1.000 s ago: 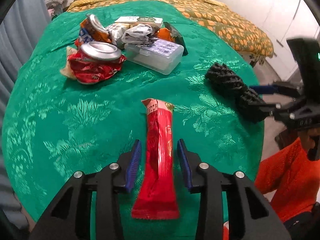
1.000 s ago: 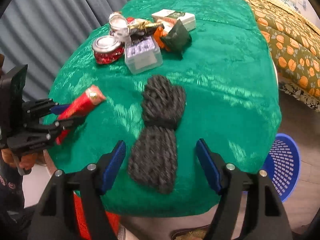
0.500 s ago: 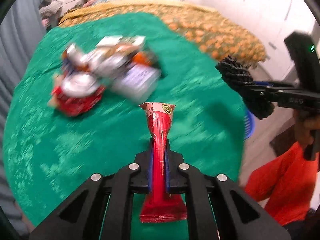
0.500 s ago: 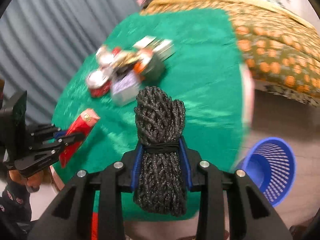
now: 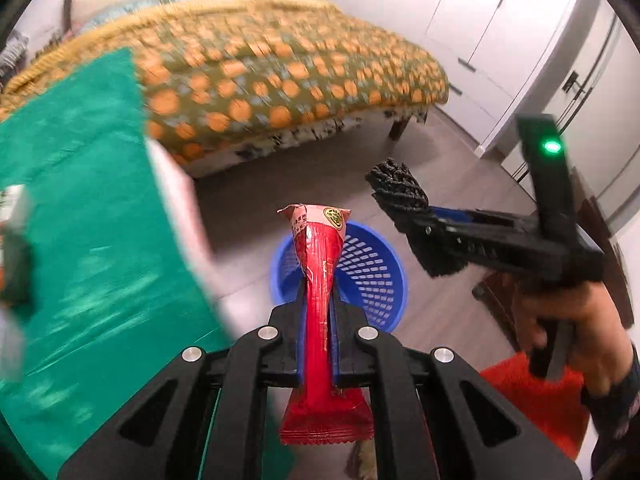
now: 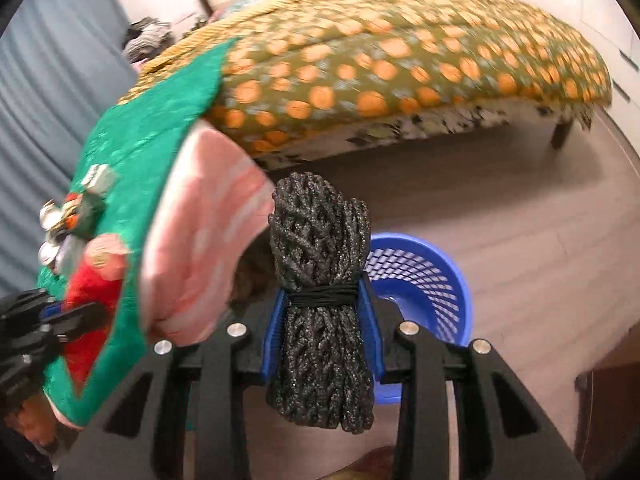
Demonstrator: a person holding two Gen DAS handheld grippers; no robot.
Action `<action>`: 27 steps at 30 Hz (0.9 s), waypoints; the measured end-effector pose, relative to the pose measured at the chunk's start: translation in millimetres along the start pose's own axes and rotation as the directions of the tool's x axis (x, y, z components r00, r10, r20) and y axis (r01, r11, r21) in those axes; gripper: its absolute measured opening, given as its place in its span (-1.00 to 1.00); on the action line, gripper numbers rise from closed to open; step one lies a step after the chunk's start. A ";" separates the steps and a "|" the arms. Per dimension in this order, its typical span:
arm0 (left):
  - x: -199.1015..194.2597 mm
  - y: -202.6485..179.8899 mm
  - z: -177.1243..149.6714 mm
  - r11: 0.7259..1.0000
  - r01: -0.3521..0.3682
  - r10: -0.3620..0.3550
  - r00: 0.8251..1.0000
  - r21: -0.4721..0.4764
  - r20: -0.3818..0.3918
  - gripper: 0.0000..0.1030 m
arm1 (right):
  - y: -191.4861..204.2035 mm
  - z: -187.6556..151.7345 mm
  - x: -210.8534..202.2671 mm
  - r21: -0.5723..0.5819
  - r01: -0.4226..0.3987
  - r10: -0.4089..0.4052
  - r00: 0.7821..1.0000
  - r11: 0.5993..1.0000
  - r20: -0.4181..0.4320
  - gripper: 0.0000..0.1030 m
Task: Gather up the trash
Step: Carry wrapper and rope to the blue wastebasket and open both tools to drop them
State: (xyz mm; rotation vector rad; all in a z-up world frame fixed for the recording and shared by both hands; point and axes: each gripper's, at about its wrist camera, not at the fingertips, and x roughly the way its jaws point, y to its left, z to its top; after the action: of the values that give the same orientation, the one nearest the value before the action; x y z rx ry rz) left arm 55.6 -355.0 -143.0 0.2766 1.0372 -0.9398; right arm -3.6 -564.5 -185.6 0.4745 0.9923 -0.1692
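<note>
Left wrist view: left gripper (image 5: 316, 312) is clenched on a red snack wrapper (image 5: 318, 280), which stands up btwn the blue pads w/ its crimped end hanging below. Directly beyond the gripper, on the floor, sits a blue mesh basket (image 5: 372, 276). To its left lies the green-clothed bench (image 5: 80, 208), blurred; ahead is a bed (image 5: 280, 72) w/ an orange-dotted cover. To the right, the right gripper (image 5: 424, 216), held by a hand (image 5: 576, 320), grasps a black rope bundle (image 5: 400, 188) near the basket. Right wrist view: right gripper (image 6: 322, 308) is clamped on the rope bundle (image 6: 320, 280) at its tied waist. The basket (image 6: 424, 276) sits just beyond and right of it. Far left, the left gripper (image 6: 48, 320) holds the red wrapper (image 6: 94, 284) by the bench (image 6: 132, 152) edge.
</note>
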 end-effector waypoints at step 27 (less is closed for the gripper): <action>71.3 -47.2 13.9 0.997 0.027 -0.042 0.975 0.069 0.220 0.90 | -86.4 7.0 -6.1 0.204 0.018 -0.053 0.984 0.979 0.168 0.52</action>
State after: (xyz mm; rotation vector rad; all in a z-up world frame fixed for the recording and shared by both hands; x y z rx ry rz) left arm 40.1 -429.4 -184.7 0.2036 0.8096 -1.0132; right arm -31.6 -644.7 -203.8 0.6172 0.8176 -0.3399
